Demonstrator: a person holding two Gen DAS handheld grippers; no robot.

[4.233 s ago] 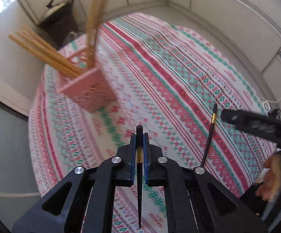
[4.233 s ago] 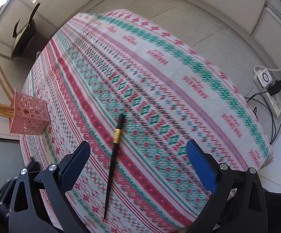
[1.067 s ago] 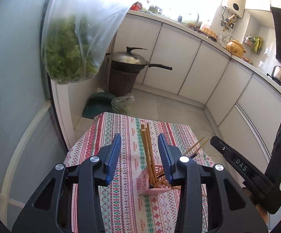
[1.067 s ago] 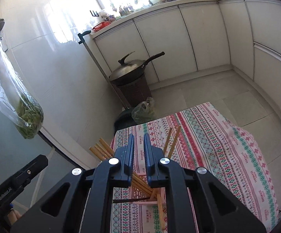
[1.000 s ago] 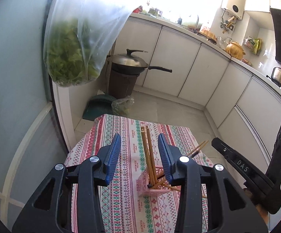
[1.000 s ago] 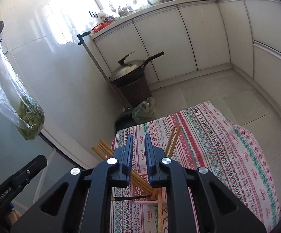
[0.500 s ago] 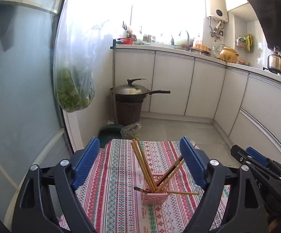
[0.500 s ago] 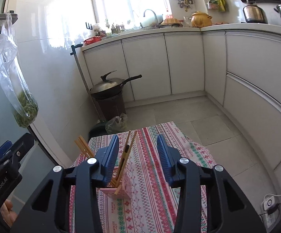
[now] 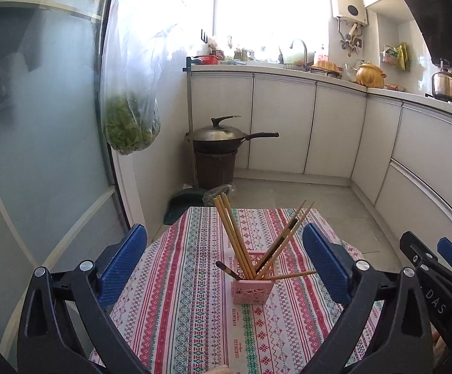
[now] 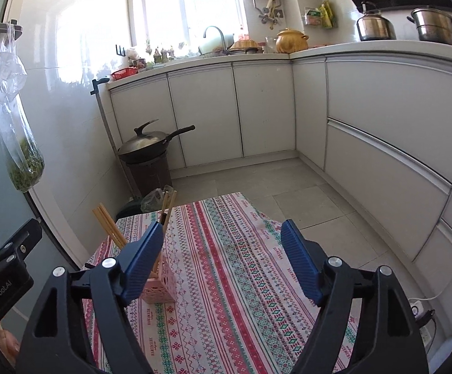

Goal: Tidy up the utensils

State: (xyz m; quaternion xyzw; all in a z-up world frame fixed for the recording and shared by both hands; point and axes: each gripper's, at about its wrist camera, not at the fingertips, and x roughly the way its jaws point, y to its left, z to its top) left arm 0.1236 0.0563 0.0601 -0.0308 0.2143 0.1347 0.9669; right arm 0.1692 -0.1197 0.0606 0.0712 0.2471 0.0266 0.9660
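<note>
Both claws have drawn back from the pink holder [image 9: 252,290] since a second ago and their jaws are opening, with nothing between them. In its own view the left claw [image 9: 224,260] frames the holder, which stands at about 12 o'clock on the striped worktop [image 9: 176,311], well inside the cloth's edges. Wooden chopsticks [image 9: 233,237] and two dark chopsticks [image 9: 277,243] fan out of it. From the right claw [image 10: 222,260], the holder sits at 9 o'clock behind the left finger; bare cloth runs toward the far edge and the floor [image 10: 288,184].
</note>
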